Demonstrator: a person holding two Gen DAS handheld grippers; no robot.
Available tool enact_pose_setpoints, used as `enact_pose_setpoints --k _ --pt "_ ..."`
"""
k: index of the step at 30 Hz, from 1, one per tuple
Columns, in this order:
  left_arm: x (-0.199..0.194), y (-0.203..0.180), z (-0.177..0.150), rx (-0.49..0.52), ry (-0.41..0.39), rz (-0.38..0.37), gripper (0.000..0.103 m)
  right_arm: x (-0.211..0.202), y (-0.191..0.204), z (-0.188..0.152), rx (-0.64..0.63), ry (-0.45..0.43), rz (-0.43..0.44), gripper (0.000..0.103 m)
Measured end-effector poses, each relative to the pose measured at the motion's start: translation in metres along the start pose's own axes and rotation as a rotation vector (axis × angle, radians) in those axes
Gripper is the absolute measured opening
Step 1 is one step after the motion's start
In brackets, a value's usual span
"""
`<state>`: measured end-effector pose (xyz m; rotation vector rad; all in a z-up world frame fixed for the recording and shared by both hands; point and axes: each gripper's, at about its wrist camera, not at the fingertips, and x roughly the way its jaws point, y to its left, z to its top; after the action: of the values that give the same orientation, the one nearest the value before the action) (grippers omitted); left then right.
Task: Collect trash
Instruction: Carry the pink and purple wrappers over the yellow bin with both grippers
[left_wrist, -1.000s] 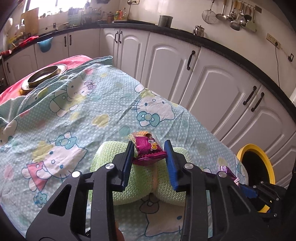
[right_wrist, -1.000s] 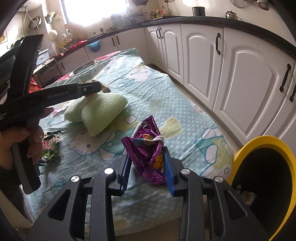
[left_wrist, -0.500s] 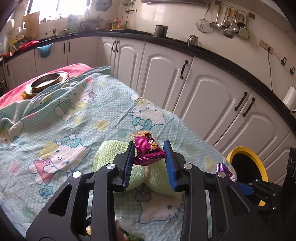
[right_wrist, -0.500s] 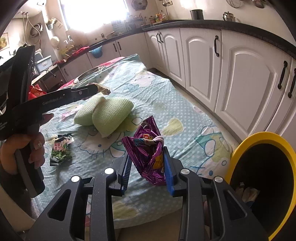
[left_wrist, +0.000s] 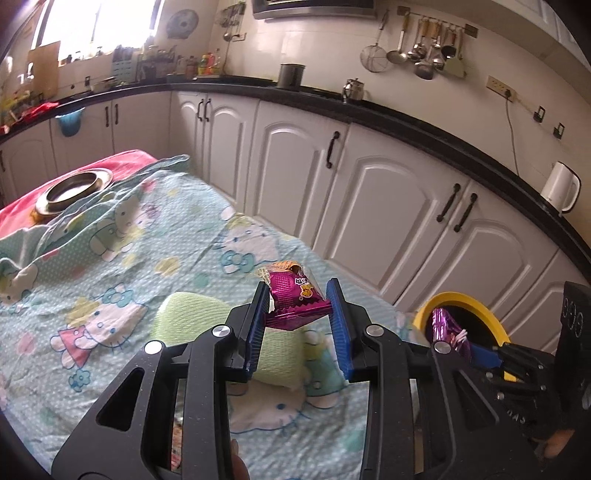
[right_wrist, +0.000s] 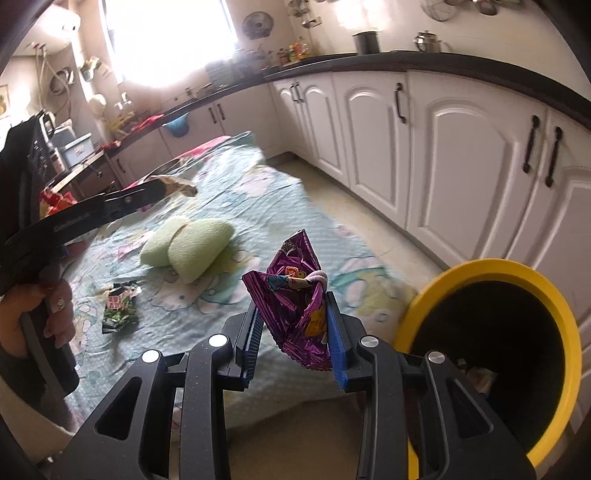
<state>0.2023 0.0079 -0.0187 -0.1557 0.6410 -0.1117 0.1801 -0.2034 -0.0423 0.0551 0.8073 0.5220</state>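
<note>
My left gripper (left_wrist: 297, 306) is shut on a magenta snack wrapper (left_wrist: 293, 299) and holds it high above the table. My right gripper (right_wrist: 291, 317) is shut on a crumpled purple foil wrapper (right_wrist: 295, 295), just left of the yellow-rimmed trash bin (right_wrist: 554, 295). In the left wrist view the bin (left_wrist: 480, 306) shows at lower right, with the purple wrapper (left_wrist: 445, 328) over its near rim. A green and black wrapper (right_wrist: 120, 306) lies on the Hello Kitty cloth (right_wrist: 258, 206). The left gripper also shows in the right wrist view (right_wrist: 162, 188), above the table.
A folded light green cloth (left_wrist: 199, 325) lies on the table, also in the right wrist view (right_wrist: 192, 247). A metal plate (left_wrist: 74, 188) sits at the far end. White cabinets (left_wrist: 388, 206) run along the right, with bare floor (right_wrist: 351, 218) between them and the table.
Both grippers have risen and moved back from the table with their wrappers held. The right gripper has come closer to the bin. The green and black wrapper has come into view.
</note>
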Motion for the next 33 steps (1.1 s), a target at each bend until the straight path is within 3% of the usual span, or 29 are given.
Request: enact_pose_setpoints --k 33 --pt "0.009 -0.134 -0.027 0.228 0.042 -0.231 0.025 -0.082 -0.126 -0.033 0.265 -0.124 -0.228 0.031"
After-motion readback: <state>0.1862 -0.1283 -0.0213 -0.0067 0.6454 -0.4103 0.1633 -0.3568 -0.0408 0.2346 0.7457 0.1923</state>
